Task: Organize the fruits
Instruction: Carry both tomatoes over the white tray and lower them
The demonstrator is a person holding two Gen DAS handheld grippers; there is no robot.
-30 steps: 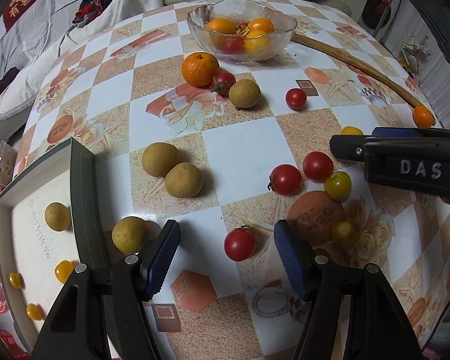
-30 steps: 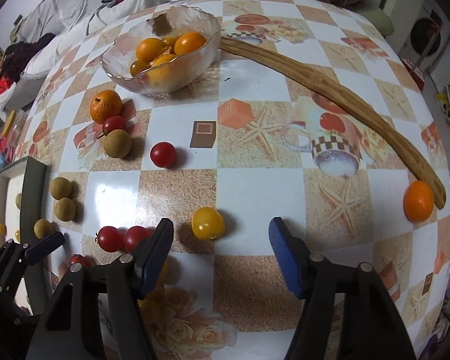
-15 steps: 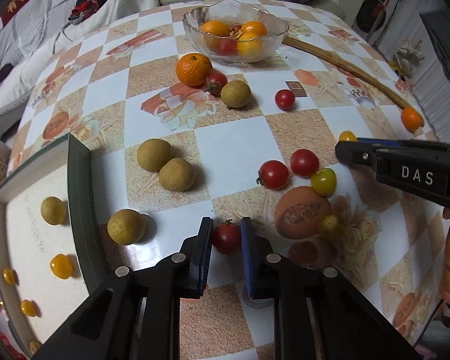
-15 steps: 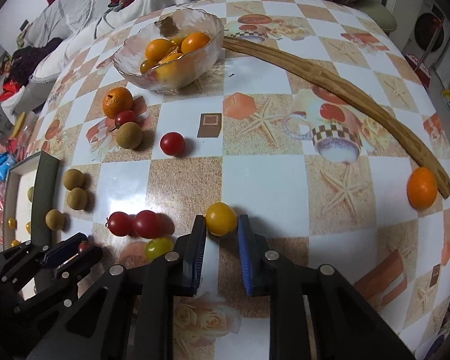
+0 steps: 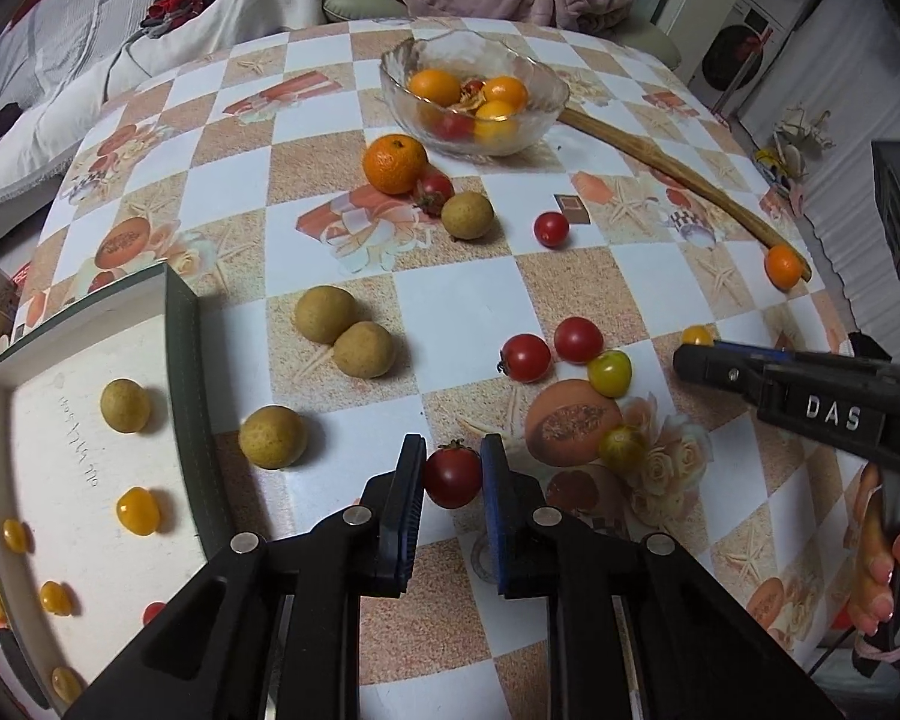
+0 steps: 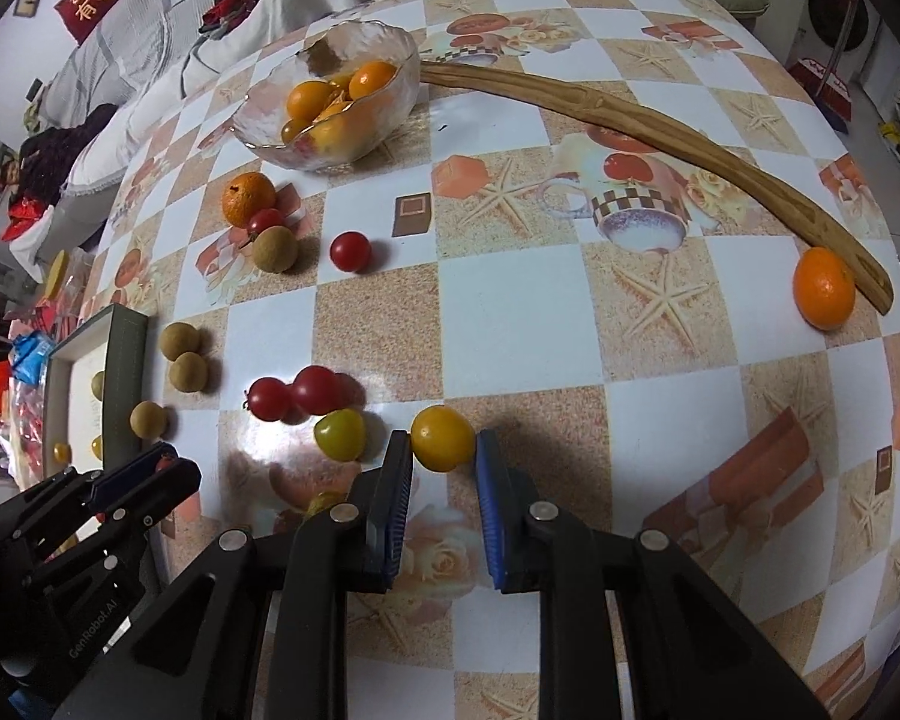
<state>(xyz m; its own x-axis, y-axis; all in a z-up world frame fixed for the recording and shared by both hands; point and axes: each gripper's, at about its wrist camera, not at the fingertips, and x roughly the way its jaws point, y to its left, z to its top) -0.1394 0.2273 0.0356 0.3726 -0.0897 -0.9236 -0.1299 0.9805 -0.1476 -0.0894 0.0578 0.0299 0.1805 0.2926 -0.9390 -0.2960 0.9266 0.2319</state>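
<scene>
Left wrist: left hand-held gripper [image 5: 452, 471] clamped on red cherry tomato [image 5: 452, 476]; right hand-held gripper [image 6: 444, 456] clamped on yellow tomato [image 6: 442, 437], likely for sorting.

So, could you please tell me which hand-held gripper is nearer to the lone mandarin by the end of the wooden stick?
Right. The right hand-held gripper, shut on a yellow tomato, is nearer the mandarin. The left hand-held gripper, shut on a red tomato, sits farther away, near the tray.
</scene>
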